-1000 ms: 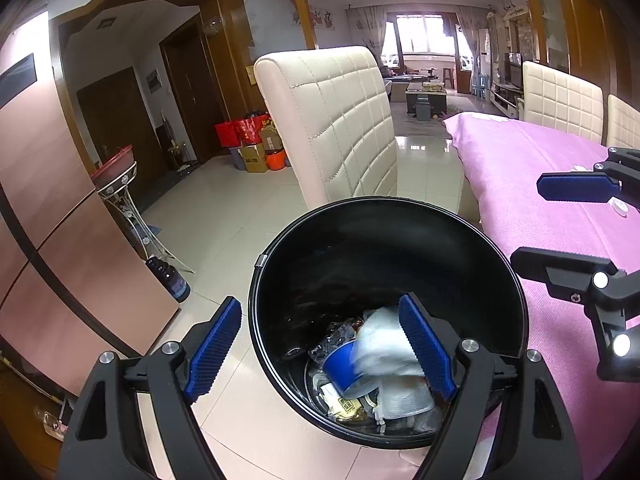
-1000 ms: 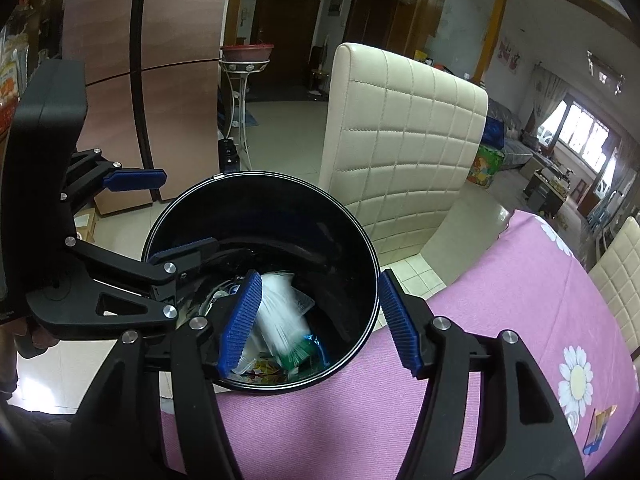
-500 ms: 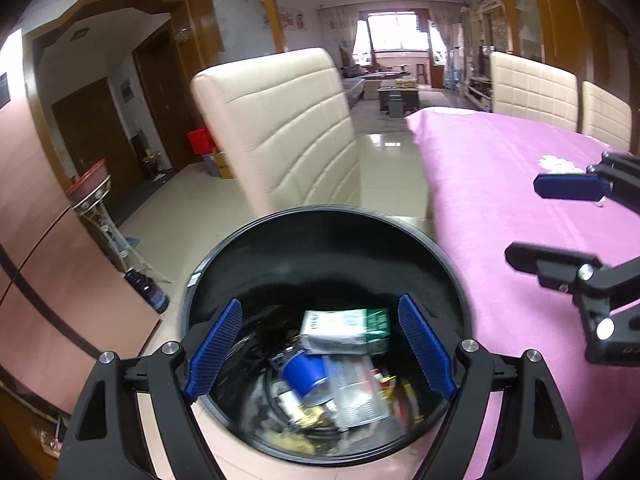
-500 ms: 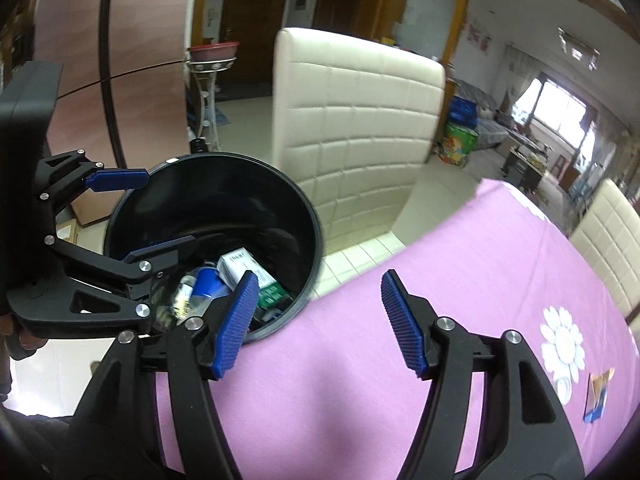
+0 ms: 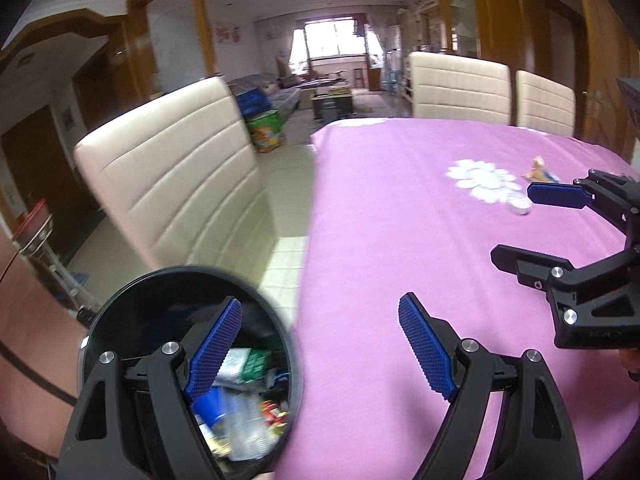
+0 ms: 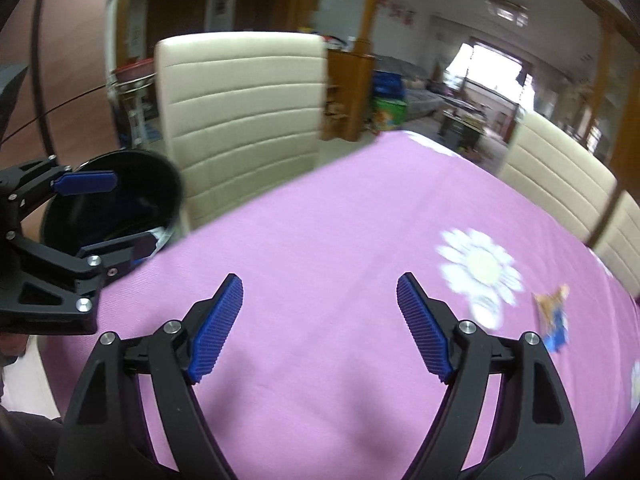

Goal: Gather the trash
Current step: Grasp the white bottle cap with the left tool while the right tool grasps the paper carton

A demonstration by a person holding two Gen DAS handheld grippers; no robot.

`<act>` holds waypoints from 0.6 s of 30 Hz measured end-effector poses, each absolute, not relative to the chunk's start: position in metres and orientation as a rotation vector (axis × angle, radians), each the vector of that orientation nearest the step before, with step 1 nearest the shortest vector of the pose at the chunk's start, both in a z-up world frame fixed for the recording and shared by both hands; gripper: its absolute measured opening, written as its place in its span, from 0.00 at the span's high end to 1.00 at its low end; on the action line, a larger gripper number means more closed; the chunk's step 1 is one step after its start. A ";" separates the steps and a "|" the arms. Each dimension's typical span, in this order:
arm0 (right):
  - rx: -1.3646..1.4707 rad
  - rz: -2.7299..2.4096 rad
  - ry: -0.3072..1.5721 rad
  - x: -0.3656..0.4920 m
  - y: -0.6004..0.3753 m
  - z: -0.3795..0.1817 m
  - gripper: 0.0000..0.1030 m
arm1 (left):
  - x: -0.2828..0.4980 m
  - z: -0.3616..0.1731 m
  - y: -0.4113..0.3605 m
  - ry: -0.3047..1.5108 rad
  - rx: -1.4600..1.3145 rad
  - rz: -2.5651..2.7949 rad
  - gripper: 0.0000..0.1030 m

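Note:
The black trash bin (image 5: 120, 304) stands on the floor beside the table, holding a clear bottle, a blue cap and a green-white packet. My left gripper (image 5: 320, 308) hangs open and empty, its left finger over the bin and its right finger over the purple cloth. My right gripper (image 6: 320, 284) is over the table with its jaws opening and nothing between them. It also shows at the right of the left wrist view (image 5: 516, 224). A crumpled wrapper (image 6: 554, 318) lies ahead to the right, near a small white cap (image 5: 520, 208).
The table with the purple cloth (image 6: 340, 220) carries a white flower print (image 6: 480, 266). A cream chair (image 5: 172, 192) stands by the bin (image 6: 160, 176), and more cream chairs (image 5: 460, 88) line the far side. A brown cabinet is at the left.
Both grippers swung right, from above the bin to over the table. The right jaws spread wider. The green-white packet dropped and now lies in the bin.

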State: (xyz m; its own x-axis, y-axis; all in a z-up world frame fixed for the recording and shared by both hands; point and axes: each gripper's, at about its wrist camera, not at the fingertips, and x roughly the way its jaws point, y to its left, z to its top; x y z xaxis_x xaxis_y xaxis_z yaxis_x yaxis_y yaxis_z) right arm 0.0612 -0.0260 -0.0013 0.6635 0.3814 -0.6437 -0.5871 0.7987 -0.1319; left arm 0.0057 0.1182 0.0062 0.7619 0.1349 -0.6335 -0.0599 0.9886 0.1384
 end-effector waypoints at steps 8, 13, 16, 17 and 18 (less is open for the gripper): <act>-0.243 0.375 0.631 0.084 -0.111 0.007 0.13 | 0.031 0.008 0.056 0.686 0.149 -0.012 0.23; -0.190 0.249 0.662 0.113 -0.163 0.000 0.13 | 0.048 0.010 0.026 0.686 0.158 -0.073 0.23; -0.185 0.199 0.686 0.130 -0.180 -0.008 0.13 | 0.066 0.010 0.012 0.683 0.151 -0.098 0.23; -0.185 0.190 0.694 0.134 -0.181 -0.011 0.13 | 0.070 0.009 0.008 0.687 0.146 -0.110 0.23; -0.187 0.182 0.701 0.140 -0.183 -0.014 0.13 | 0.077 0.008 0.003 0.695 0.138 -0.141 0.23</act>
